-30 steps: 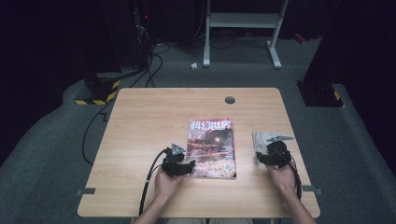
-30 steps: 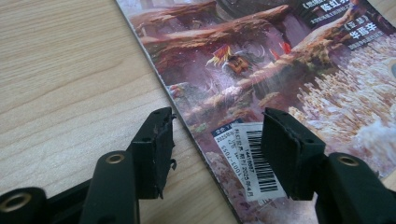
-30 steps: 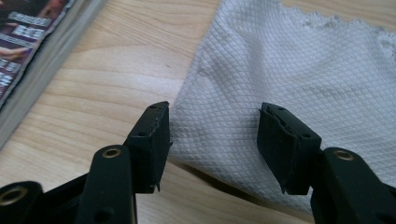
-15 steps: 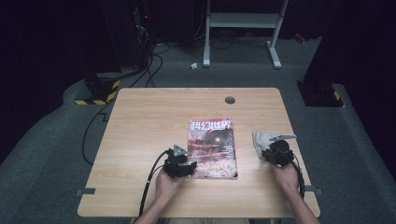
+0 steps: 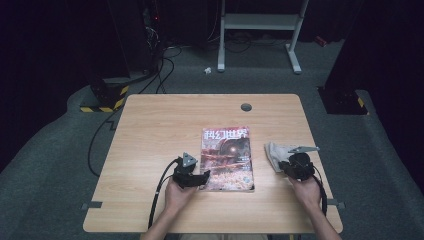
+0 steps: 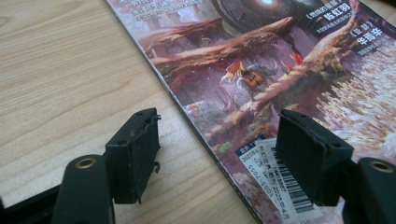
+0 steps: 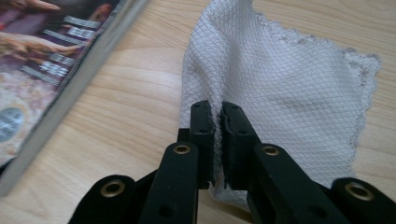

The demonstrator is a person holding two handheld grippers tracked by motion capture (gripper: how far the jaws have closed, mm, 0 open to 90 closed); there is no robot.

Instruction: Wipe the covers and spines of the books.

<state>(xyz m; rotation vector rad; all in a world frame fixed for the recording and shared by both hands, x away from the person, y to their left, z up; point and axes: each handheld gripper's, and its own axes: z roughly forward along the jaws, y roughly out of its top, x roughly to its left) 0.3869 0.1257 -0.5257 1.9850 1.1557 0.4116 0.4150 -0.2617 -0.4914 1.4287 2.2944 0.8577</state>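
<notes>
A colourful magazine point(image 5: 227, 159) lies flat mid-table, with a white mesh cloth point(image 5: 274, 149) to its right. My left gripper point(image 5: 202, 179) is open at the magazine's lower left corner. Its jaws have just been opening and straddle the magazine's point(image 6: 261, 60) edge without pressing it. One pad stands over the wood and the other over the barcode in the left gripper point(image 6: 217, 126) view. My right gripper point(image 5: 285, 164) has just been closing. In the right gripper point(image 7: 218, 109) view it is shut on a raised fold of the cloth point(image 7: 289, 84).
The wooden table point(image 5: 160, 125) has a round cable hole point(image 5: 246, 107) near its far edge. The left gripper's cable point(image 5: 160, 190) runs off the near edge. A white metal stand point(image 5: 260, 22) and floor cables sit beyond the table.
Both hands stay about where they were. The magazine and the cloth have not visibly shifted in the high view.
</notes>
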